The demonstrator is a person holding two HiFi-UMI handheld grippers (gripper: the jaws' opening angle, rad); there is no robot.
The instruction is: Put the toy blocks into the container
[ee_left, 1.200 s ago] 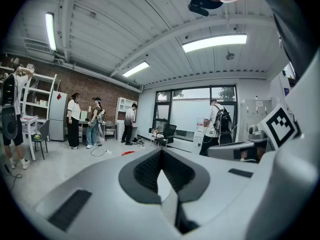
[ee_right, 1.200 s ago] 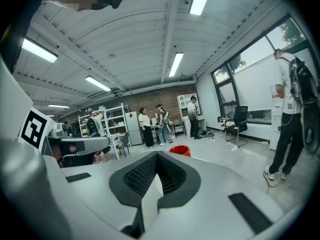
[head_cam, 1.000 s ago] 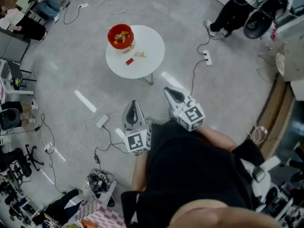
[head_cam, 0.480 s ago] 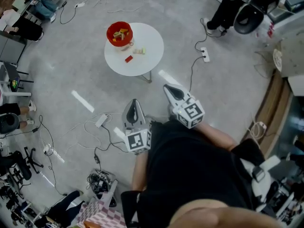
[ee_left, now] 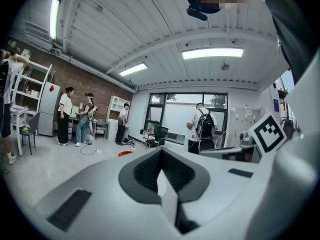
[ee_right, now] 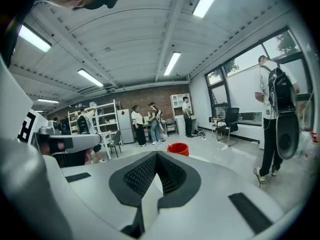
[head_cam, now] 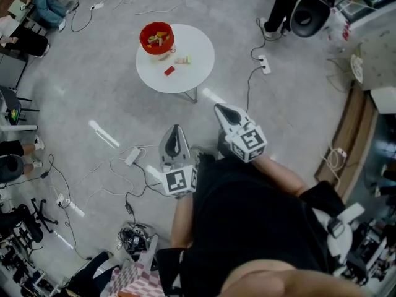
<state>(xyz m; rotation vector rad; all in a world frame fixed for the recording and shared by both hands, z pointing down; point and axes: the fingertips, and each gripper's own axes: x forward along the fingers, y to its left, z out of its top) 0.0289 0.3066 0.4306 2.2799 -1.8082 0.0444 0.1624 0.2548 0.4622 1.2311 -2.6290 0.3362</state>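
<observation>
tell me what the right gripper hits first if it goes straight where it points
Likely the round white table, by the red container seen past the right gripper, jaws shut; only floor between, depth unclear.

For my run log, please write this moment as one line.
left gripper: shut, empty | right gripper: shut, empty | red container: blocks inside | table: two loose blocks

Round white table (head_cam: pixel 199 54) on a grey floor (head_cam: pixel 93 91), with a red container (head_cam: pixel 156 38) at its left edge, coloured blocks inside. On the bare tabletop beside the container, a red block (head_cam: pixel 169 70) and a small cluster of pale blocks (head_cam: pixel 182 60), near each other but apart. On the floor around the table, loose cables (head_cam: pixel 249 94) and a power strip (head_cam: pixel 264 64).
</observation>
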